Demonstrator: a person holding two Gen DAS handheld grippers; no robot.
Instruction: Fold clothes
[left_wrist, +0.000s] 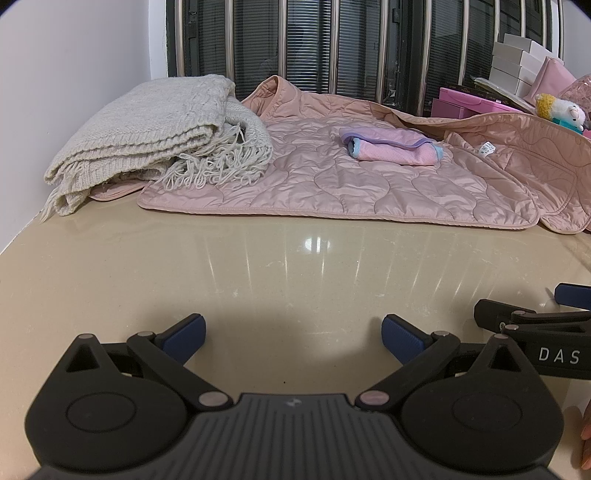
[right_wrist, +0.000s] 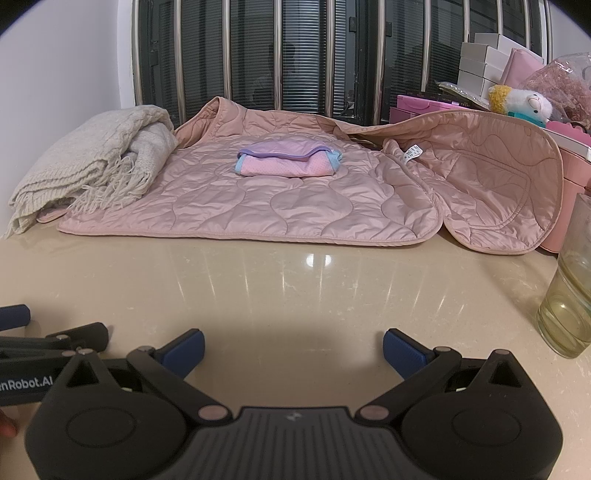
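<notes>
A pink quilted jacket (left_wrist: 332, 177) lies spread open on the beige counter, also in the right wrist view (right_wrist: 280, 199). A small folded pink and purple cloth (left_wrist: 391, 146) rests on it (right_wrist: 288, 160). A folded cream knitted scarf with fringe (left_wrist: 155, 136) lies at the left, over the jacket's edge (right_wrist: 88, 166). My left gripper (left_wrist: 293, 338) is open and empty, low over the bare counter, well short of the jacket. My right gripper (right_wrist: 293, 349) is open and empty, beside it to the right.
A glass of yellowish liquid (right_wrist: 569, 291) stands at the right near the jacket. Pink boxes (right_wrist: 421, 105), white boxes (right_wrist: 480, 62) and a plush toy (right_wrist: 524, 101) crowd the back right. A wall (left_wrist: 74, 74) bounds the left; a barred window (left_wrist: 332, 44) is behind.
</notes>
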